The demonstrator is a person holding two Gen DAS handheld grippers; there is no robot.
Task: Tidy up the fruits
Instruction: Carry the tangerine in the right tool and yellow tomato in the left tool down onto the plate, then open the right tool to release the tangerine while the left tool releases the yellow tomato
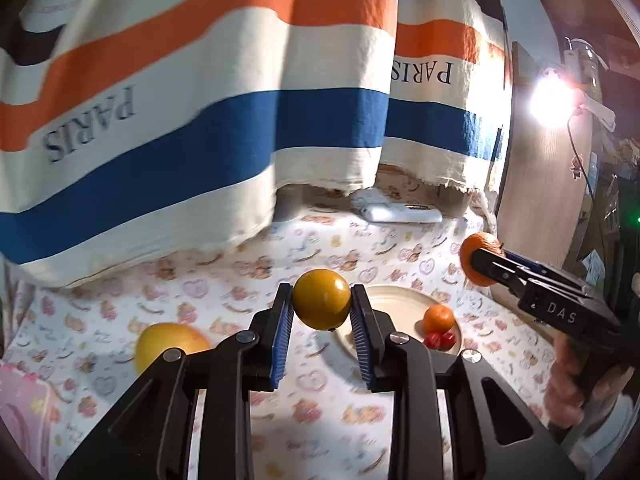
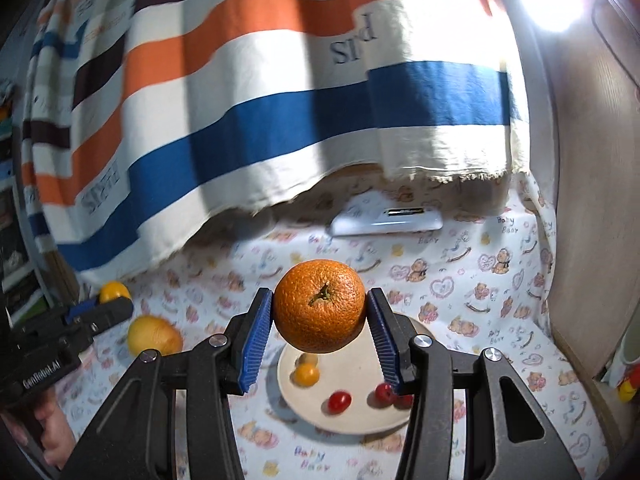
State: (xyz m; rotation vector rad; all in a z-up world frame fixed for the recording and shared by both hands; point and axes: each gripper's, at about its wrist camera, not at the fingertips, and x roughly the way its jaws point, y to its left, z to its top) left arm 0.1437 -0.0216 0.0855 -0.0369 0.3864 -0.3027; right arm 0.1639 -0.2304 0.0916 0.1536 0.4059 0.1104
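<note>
My left gripper [image 1: 322, 306] is shut on a smooth yellow fruit [image 1: 321, 299] and holds it above the table. My right gripper [image 2: 320, 306] is shut on a rough-skinned orange [image 2: 319, 305] held above a cream plate [image 2: 360, 372]. On the plate lie a small orange fruit [image 2: 306, 374] and red cherry tomatoes [image 2: 339, 401]. A large yellow grapefruit [image 1: 170, 346] rests on the cloth left of my left gripper; it also shows in the right wrist view [image 2: 154, 336]. In the left wrist view the right gripper [image 1: 480, 260] with its orange is at the right, beyond the plate [image 1: 390, 300].
A striped Paris cloth [image 1: 200, 100] hangs at the back. A white device [image 2: 388, 222] lies under its hem. A wooden panel [image 2: 592, 200] closes the right side and a bright lamp [image 1: 554, 100] glares. The table has a bear-print cover [image 2: 460, 280].
</note>
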